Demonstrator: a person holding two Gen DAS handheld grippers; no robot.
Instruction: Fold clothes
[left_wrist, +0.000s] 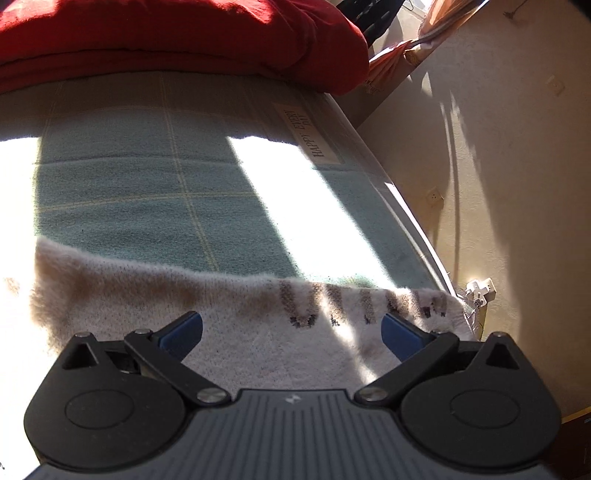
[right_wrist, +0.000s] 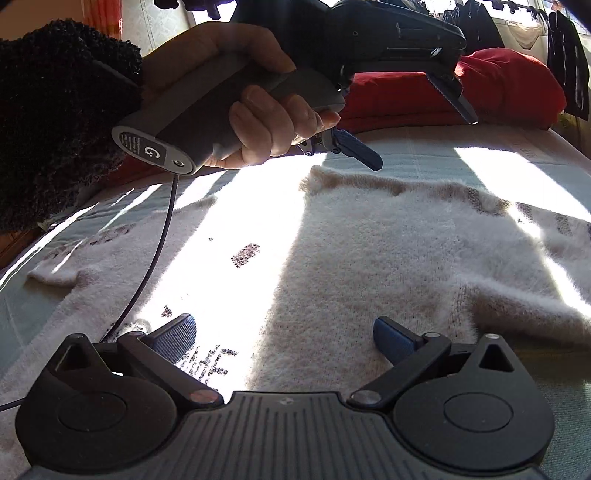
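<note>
A fluffy white sweater (left_wrist: 147, 306) with brown stripes and dark knitted marks lies spread flat on the teal bedcover (left_wrist: 147, 184). My left gripper (left_wrist: 291, 325) is open, hovering just above the sweater's striped edge with nothing between its blue pads. In the right wrist view the same sweater (right_wrist: 369, 240) fills the middle, half in bright sun. My right gripper (right_wrist: 284, 328) is open low over its near part. Farther off, a hand (right_wrist: 266, 125) in a dark fuzzy sleeve holds the left gripper (right_wrist: 413, 129) above the sweater's far edge, its jaws apart.
Red bedding (left_wrist: 184, 37) is heaped at the head of the bed, and shows as red bedding (right_wrist: 509, 85) in the right wrist view too. The bed's right edge runs along a beige wall (left_wrist: 498, 184) with a socket (left_wrist: 434, 197). A cable (right_wrist: 155, 258) hangs from the left gripper's handle. Dark clothes (right_wrist: 565, 55) hang behind.
</note>
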